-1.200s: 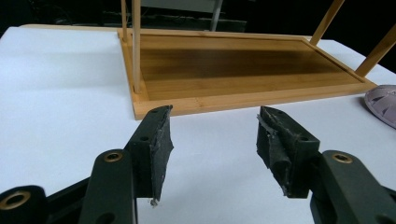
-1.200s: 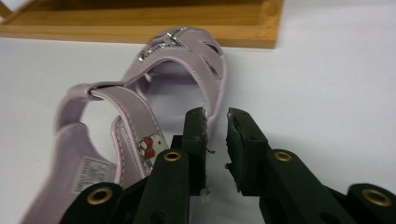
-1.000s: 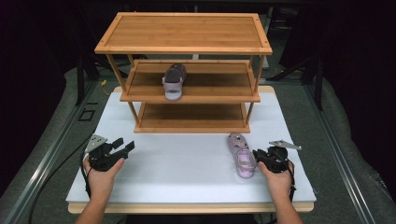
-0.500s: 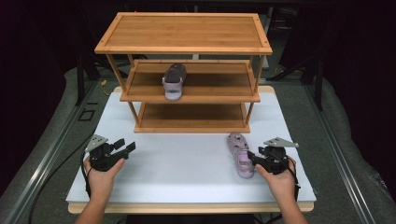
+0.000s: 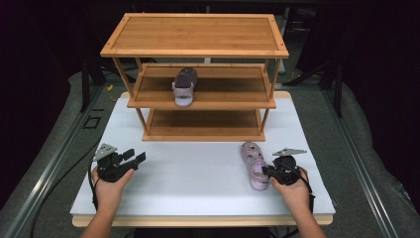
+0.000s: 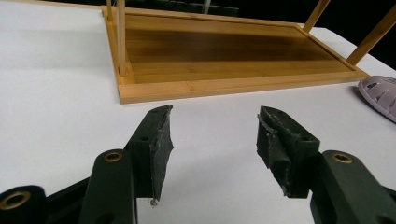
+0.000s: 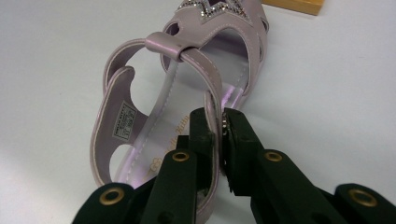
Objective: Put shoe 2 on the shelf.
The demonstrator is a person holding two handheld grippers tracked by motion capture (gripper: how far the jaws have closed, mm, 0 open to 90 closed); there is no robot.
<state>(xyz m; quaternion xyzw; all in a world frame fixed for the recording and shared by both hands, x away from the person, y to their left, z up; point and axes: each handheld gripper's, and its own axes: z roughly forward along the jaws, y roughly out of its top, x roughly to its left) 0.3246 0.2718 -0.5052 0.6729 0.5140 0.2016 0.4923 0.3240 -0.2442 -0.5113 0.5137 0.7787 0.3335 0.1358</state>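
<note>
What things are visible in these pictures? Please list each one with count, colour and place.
sandal on the table: one, lilac, right front of the white board, side strap pinched by the right claw.
sandal on the shelf: one, lilac with a darker toe, middle shelf.
rack: one, light brown wood, three shelves, back of the board.
white board: one, white, on the table.
left claw: one, black, open, above the bare board at left front.
right claw: one, black, has just been closing, shut on the strap.
hands: two, at the near edge.
</note>
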